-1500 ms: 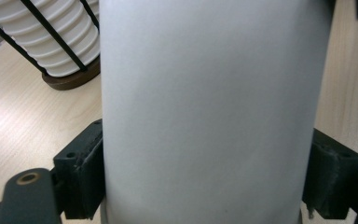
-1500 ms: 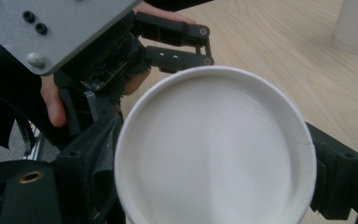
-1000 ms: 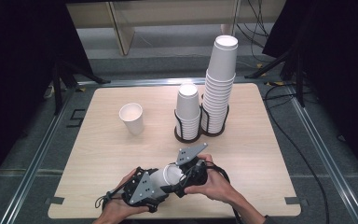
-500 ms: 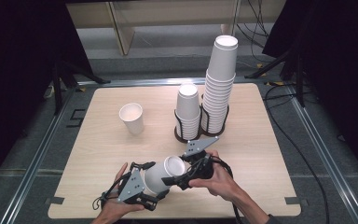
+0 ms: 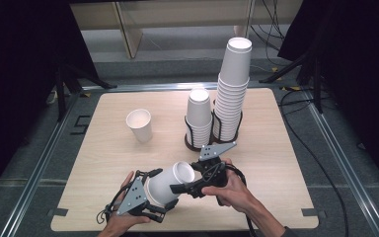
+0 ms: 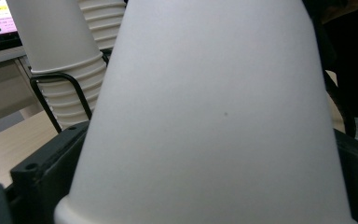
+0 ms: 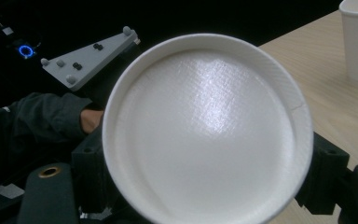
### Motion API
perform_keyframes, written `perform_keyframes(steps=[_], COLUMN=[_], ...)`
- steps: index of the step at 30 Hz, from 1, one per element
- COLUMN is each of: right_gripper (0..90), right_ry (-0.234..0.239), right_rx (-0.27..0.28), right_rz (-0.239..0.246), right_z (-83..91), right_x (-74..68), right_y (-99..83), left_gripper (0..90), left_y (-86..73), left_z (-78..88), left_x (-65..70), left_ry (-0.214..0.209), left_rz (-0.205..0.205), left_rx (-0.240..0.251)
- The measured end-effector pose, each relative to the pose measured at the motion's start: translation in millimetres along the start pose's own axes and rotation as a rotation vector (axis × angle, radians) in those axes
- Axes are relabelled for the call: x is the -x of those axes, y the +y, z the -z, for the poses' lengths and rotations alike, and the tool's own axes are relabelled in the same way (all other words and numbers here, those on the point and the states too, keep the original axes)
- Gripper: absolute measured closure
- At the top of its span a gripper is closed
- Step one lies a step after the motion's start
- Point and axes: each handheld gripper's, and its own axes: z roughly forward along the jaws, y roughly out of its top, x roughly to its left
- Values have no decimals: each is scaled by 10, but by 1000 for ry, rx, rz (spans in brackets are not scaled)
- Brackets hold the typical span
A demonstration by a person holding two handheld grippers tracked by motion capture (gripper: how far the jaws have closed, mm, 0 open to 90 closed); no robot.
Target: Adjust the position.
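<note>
So both hand-held grippers are on the same paper cup (image 5: 170, 183) near the front edge of the counter (image 5: 276, 163), cup tipped on its side off the surface: the left hand-held gripper (image 5: 154, 197) is clamped around its body, the right hand-held gripper (image 5: 180, 187) has its jaws at either side of the rim. Further back there's a lone upright cup (image 5: 139, 125), plus a short stack (image 5: 199, 118) and a tall stack (image 5: 233, 89) sitting in a black wire holder (image 5: 190, 136)

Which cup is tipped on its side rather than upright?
The cup held between both grippers near the table's front edge; the lone cup and both stacks stand upright.
</note>
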Motion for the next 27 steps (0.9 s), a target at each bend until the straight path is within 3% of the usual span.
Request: perform_keyframes(steps=[4,8,10,11,16,22,27], right_gripper=[240,232,224,220,203,156,157], right_ry=[-4,5,-10,8,-15,-128,-194], right_rx=[1,13,-8,4,-38,-98,-155], right_rz=[-6,-8,-26,-32,17,108,180], right_z=[7,0,29,20,32,117,195], right_x=[-1,26,23,29,24,-12,-71], right_y=[2,-7,-1,-3,11,67,125], left_gripper=[45,66,85,92,118,134,140], left_y=[9,27,37,39,40,29,30], left_z=[4,18,19,19,12,-6,-17], left_x=[-2,-17,-32,-39,-54,-66,-73], left_ry=[1,-10,-20,-25,-38,-41,-37], left_rz=[2,5,14,14,10,-11,-23], left_rx=[23,-3,-8,-12,-47,-118,-195])
